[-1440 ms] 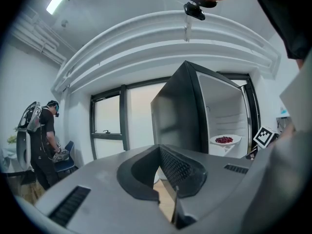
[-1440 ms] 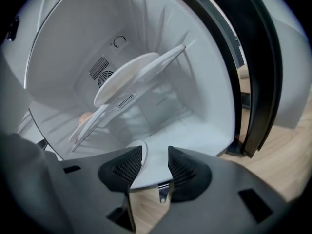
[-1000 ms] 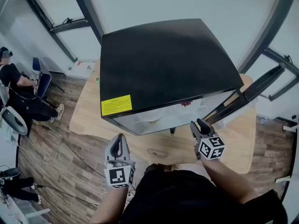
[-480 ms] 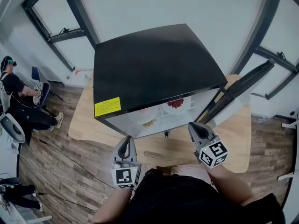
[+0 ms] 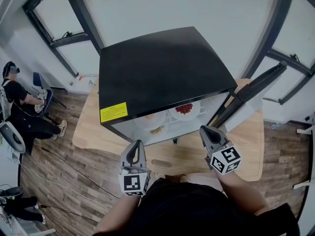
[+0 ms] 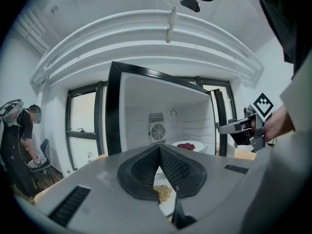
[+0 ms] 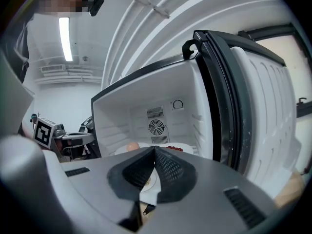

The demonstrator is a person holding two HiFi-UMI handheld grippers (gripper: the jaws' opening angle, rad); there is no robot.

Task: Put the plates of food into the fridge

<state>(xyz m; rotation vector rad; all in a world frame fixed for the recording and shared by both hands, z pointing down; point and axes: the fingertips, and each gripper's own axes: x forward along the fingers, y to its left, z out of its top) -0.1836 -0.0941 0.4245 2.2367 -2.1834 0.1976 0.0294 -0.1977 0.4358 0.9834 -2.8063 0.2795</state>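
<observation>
A black mini fridge point(image 5: 162, 73) stands on a wooden table point(image 5: 251, 146), its door point(image 5: 251, 95) swung open to the right. Inside lie three white plates: one with red food point(image 5: 184, 109) point(image 6: 185, 146) point(image 7: 175, 149), one with a pale round item point(image 5: 149, 118) point(image 7: 132, 146), and one with yellowish food point(image 5: 157, 130) point(image 6: 163, 193) nearest the front. My left gripper point(image 5: 136, 144) point(image 6: 159, 147) is shut and empty, just in front of the opening. My right gripper point(image 5: 203, 130) point(image 7: 154, 148) is also shut and empty, near the door side.
A person point(image 5: 19, 102) sits on a chair at the far left. Cables point(image 5: 64, 166) run across the wooden floor. Dark-framed windows point(image 5: 59, 23) line the wall behind the fridge. The open door blocks the table's right side.
The head view has shifted, so the plates inside the fridge now show. The left gripper has moved a little to the right; the right gripper has risen in front of the opening.
</observation>
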